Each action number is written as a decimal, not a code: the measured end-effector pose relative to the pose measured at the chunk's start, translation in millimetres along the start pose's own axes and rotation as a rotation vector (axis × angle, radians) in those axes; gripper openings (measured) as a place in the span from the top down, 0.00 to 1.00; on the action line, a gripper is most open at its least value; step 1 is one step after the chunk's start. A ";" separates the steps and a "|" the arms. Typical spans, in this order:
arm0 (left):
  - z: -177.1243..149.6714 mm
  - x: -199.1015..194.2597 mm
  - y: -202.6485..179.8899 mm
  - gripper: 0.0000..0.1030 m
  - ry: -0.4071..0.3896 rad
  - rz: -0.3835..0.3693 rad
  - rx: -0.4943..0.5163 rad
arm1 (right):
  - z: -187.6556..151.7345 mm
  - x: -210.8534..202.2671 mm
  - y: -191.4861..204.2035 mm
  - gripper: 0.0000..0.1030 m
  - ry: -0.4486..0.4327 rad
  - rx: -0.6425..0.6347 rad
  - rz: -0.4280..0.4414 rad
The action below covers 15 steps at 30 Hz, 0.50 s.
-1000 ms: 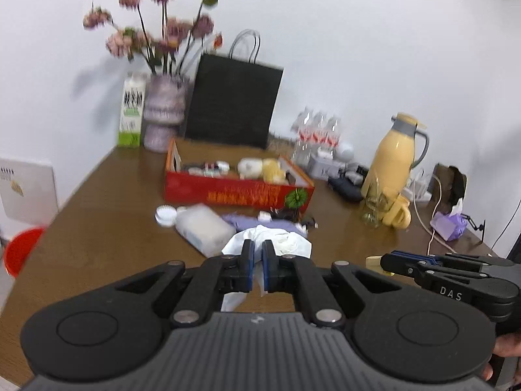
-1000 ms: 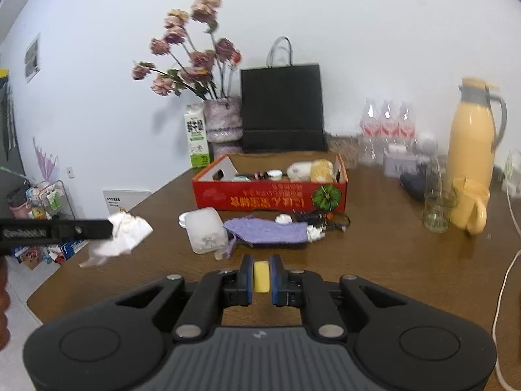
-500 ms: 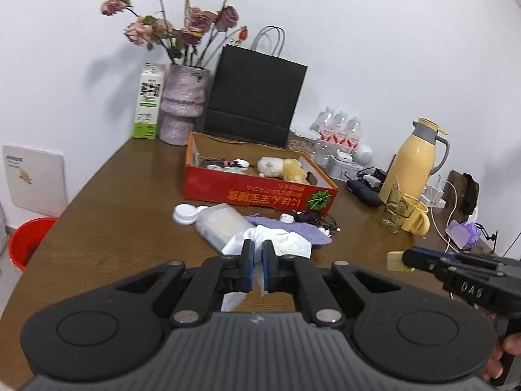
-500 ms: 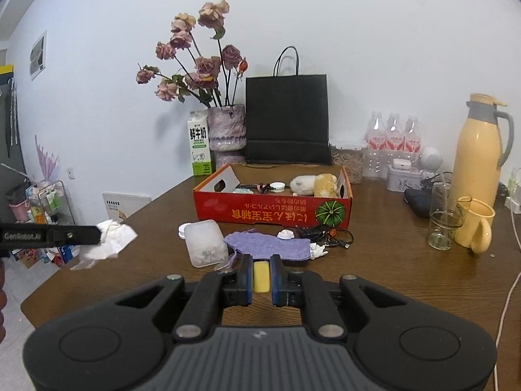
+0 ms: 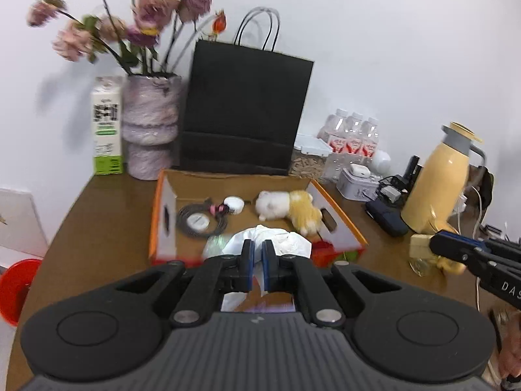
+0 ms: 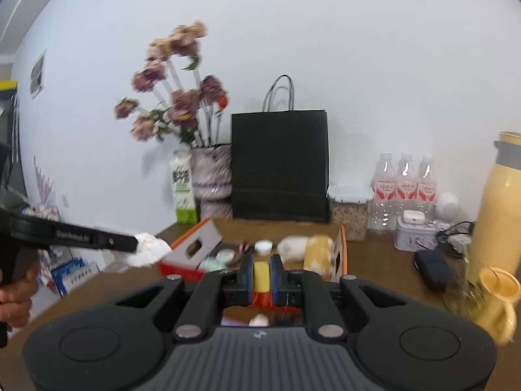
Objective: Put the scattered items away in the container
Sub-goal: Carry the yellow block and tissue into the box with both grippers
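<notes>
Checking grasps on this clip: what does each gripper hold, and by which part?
Left gripper: crumpled white tissue, pinched at its near edge. Right gripper: small yellow block, clamped across its sides.

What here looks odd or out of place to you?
Nothing looks spilled or broken. The oddest sight is a plush toy lying on its side in the red box among a coiled cable. The left gripper pinches a crumpled tissue; the right gripper holds a small yellow block.

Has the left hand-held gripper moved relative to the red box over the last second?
Yes. The left hand-held gripper, shut on the white tissue, has moved forward to the red box, whose inside now shows.
</notes>
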State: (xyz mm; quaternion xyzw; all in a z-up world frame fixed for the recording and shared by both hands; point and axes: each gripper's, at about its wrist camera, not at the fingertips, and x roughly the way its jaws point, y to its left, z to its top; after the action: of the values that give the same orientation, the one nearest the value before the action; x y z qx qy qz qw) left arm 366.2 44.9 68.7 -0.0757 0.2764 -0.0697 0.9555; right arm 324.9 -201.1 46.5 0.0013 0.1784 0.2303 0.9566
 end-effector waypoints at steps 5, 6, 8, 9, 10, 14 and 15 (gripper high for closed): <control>42.7 99.5 -2.6 0.94 0.103 0.058 0.070 | 36.7 105.7 -33.2 0.90 0.120 0.110 0.047; 46.8 120.2 -1.5 0.94 0.137 0.065 0.072 | 40.7 129.8 -38.1 0.90 0.151 0.130 0.053; 53.2 165.5 0.8 0.94 0.223 0.063 0.080 | 45.2 177.7 -46.2 0.90 0.215 0.164 0.055; 56.1 186.1 2.8 0.94 0.260 0.068 0.078 | 44.8 199.9 -49.7 0.90 0.246 0.172 0.054; 59.7 207.2 5.2 0.94 0.300 0.072 0.072 | 44.3 224.8 -55.0 0.90 0.282 0.187 0.049; 63.0 256.8 7.1 0.91 0.350 0.122 0.087 | 30.9 299.5 -68.0 0.90 0.406 0.228 0.015; 61.6 261.6 5.3 0.91 0.346 0.150 0.102 | 26.6 315.8 -72.6 0.90 0.434 0.253 0.011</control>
State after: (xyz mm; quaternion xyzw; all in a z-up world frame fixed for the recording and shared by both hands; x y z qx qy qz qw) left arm 618.9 10.9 -16.2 0.0068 0.4378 -0.0242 0.8987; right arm 628.1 -124.5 -42.3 0.0724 0.4068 0.2066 0.8869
